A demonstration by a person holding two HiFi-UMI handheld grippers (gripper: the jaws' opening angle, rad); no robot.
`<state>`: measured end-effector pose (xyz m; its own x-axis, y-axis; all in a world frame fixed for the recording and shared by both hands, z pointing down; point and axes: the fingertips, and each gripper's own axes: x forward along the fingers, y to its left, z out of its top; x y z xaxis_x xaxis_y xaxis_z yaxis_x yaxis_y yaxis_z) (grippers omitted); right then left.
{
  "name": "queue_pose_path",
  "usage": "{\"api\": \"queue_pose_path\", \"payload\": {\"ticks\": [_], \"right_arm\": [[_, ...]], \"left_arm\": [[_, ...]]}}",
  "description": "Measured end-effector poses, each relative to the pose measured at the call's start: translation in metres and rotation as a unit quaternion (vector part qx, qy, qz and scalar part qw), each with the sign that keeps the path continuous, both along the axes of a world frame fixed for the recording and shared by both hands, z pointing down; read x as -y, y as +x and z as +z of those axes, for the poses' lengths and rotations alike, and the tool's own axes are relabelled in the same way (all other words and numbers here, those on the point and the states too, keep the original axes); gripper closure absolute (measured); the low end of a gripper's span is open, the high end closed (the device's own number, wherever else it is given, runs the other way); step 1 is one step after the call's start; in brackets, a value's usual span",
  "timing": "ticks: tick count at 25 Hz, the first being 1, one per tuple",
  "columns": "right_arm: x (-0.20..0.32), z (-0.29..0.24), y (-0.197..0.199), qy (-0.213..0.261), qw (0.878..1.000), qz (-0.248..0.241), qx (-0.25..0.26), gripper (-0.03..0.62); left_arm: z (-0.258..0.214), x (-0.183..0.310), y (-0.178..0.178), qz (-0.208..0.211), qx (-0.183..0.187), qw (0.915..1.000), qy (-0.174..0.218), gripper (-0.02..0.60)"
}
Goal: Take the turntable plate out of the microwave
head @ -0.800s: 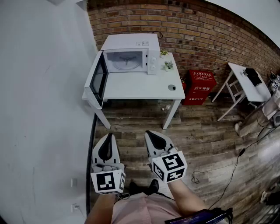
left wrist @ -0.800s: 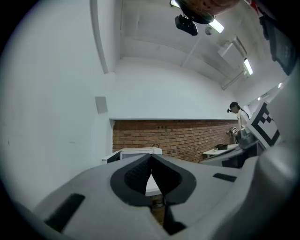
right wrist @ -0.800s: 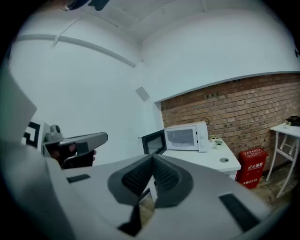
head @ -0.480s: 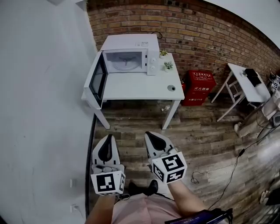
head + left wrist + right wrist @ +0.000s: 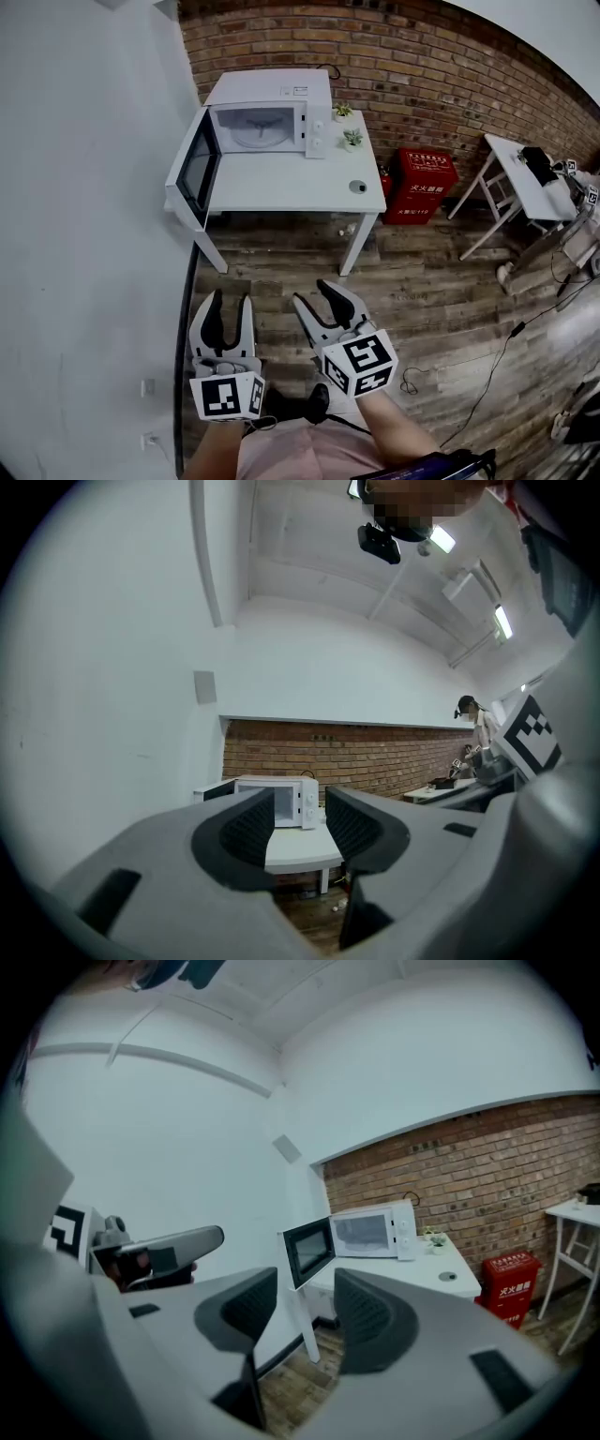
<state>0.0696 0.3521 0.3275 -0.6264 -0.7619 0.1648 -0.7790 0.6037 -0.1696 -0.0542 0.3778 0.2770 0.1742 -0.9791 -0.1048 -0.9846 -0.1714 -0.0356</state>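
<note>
A white microwave [image 5: 270, 111] stands at the back of a white table [image 5: 281, 192] against the brick wall, its door [image 5: 192, 169] swung open to the left. Inside the cavity lies the pale turntable plate [image 5: 255, 138]. Both grippers are held low near the person's body, far from the table, over the wood floor. My left gripper [image 5: 230, 305] is open with nothing between its pads. My right gripper [image 5: 316, 295] is open and empty too. The microwave [image 5: 281, 802] shows small between the open left gripper's [image 5: 300, 813] pads. The right gripper [image 5: 305, 1302] points below the microwave [image 5: 370, 1232].
Two small potted plants [image 5: 352, 139] and a small round object [image 5: 357, 187] sit on the table's right part. A red fire-extinguisher box [image 5: 417, 183] stands on the floor beside it. A second white table [image 5: 525, 178] is at the right. A white wall runs along the left.
Both grippers' jaws have opened from closed together to wide apart. The head view has shifted a little, so the microwave and table sit slightly further left and up.
</note>
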Motion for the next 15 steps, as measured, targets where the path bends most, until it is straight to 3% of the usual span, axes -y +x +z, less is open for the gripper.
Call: {"api": "queue_pose_path", "payload": {"ticks": [6, 15], "right_arm": [[0.016, 0.007, 0.025, 0.000, 1.000, 0.003, 0.002, 0.402], [0.068, 0.020, 0.023, -0.015, 1.000, 0.005, -0.001, 0.421]], "left_arm": [[0.014, 0.001, 0.023, -0.010, 0.011, 0.9998, -0.012, 0.414], [0.025, 0.049, 0.014, -0.017, 0.011, 0.9995, -0.023, 0.420]]}}
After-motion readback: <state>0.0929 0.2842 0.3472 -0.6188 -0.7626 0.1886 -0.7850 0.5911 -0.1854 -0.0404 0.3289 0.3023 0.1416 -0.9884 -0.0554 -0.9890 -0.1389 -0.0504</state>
